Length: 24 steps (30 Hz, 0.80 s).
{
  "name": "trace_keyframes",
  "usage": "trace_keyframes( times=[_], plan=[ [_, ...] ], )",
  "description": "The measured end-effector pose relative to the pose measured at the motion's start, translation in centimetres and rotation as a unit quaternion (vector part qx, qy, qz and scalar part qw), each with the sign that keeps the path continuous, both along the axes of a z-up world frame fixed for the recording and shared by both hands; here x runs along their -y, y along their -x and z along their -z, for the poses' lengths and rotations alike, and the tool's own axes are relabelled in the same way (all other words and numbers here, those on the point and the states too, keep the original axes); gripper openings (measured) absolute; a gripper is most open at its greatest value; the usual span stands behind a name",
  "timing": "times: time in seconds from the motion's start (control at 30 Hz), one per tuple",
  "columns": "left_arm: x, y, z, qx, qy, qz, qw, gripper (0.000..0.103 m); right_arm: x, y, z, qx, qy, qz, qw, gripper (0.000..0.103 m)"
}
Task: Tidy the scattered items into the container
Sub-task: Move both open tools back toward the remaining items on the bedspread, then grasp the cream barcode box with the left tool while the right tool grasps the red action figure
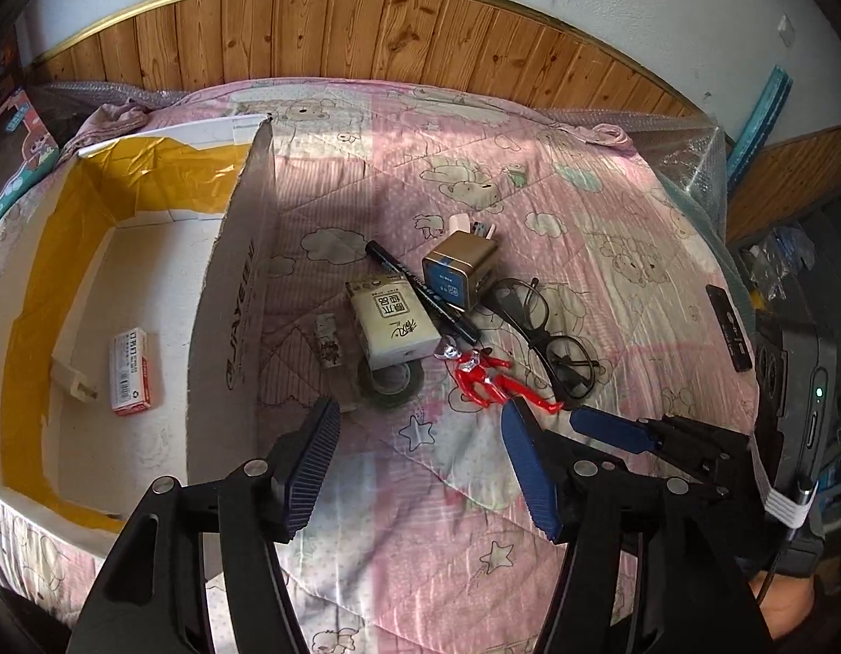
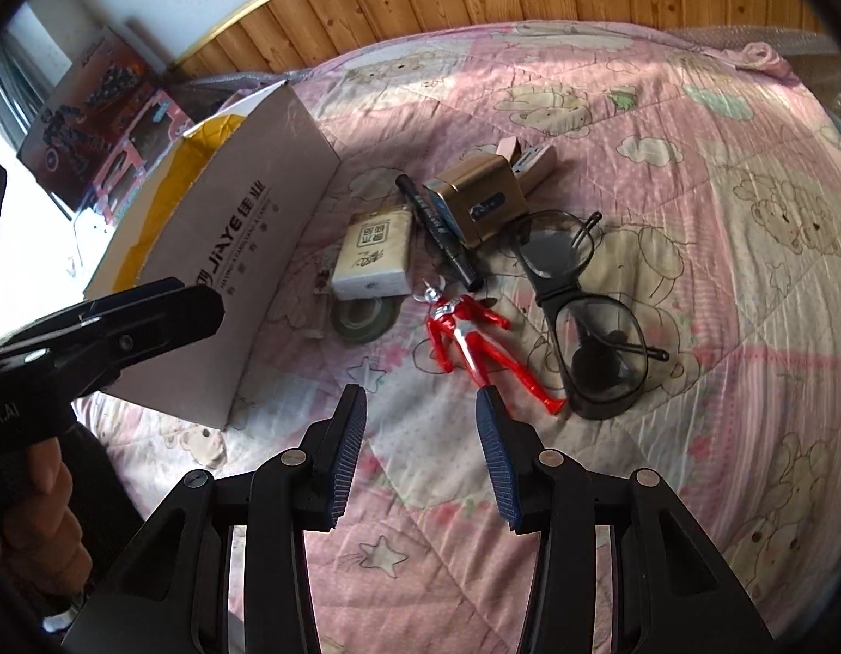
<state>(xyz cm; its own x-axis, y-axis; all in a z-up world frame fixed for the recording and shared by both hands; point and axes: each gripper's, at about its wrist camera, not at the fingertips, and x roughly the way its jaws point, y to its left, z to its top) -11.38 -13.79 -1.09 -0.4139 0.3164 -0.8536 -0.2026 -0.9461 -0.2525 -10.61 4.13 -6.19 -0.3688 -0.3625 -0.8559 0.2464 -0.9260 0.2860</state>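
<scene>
Covering bed, pink quilt point(image 1: 611, 229)

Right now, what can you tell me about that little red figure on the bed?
The red figure is a small toy, glossy like plastic, with a silver head and a silver stripe down its chest. It lies flat on the pink quilt, arms spread, head toward the marker, legs stretched toward the glasses. One foot ends close beside the glasses' frame; contact is unclear. Neither gripper touches it.
</scene>
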Motion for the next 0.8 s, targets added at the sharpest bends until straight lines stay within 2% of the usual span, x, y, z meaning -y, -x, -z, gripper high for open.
trace_keyframes(
  times=[0.17, 0.43, 0.5, 0.53, 0.63, 0.7, 0.77, 0.8],
  plan=[
    [-1.0, 3.9, 2.8, 0.027, 0.000, -0.025, 0.9993, 0.063, 0.2, 2.2, 2.3, 0.009, -0.017, -0.038, 0.999, 0.046],
    [-2.7, 8.4, 8.1, 0.058, 0.043, -0.043, 0.9965, 0.064, 1.1, 4.2, 5.8, 0.023, -0.056, -0.071, 0.996, 0.050],
    [-2.9, 9.1, 9.5, 0.067, 0.044, -0.046, 0.9958, 0.065, 1.4, 4.4, 6.0, 0.017, -0.059, -0.075, 0.995, 0.051],
    [-2.9, 9.3, 10.0, 0.068, 0.042, -0.045, 0.9957, 0.068, 1.6, 4.5, 6.0, 0.015, -0.061, -0.076, 0.995, 0.051],
    [-2.8, 9.8, 11.3, 0.069, 0.045, -0.050, 0.9954, 0.068, 1.6, 4.6, 5.9, 0.020, -0.064, -0.073, 0.995, 0.044],
    [-3.0, 9.7, 11.2, 0.053, 0.055, -0.044, 0.9961, 0.058, 1.1, 4.7, 5.8, 0.032, -0.048, -0.066, 0.996, 0.042],
    [-2.7, 9.6, 10.9, 0.050, 0.051, -0.040, 0.9967, 0.032, 0.5, 4.9, 5.6, 0.043, -0.028, -0.054, 0.997, 0.041],
    [-2.4, 9.5, 10.7, 0.050, 0.044, -0.041, 0.9969, 0.031, 0.2, 4.9, 5.4, 0.047, -0.019, -0.048, 0.998, 0.041]
  ],
)
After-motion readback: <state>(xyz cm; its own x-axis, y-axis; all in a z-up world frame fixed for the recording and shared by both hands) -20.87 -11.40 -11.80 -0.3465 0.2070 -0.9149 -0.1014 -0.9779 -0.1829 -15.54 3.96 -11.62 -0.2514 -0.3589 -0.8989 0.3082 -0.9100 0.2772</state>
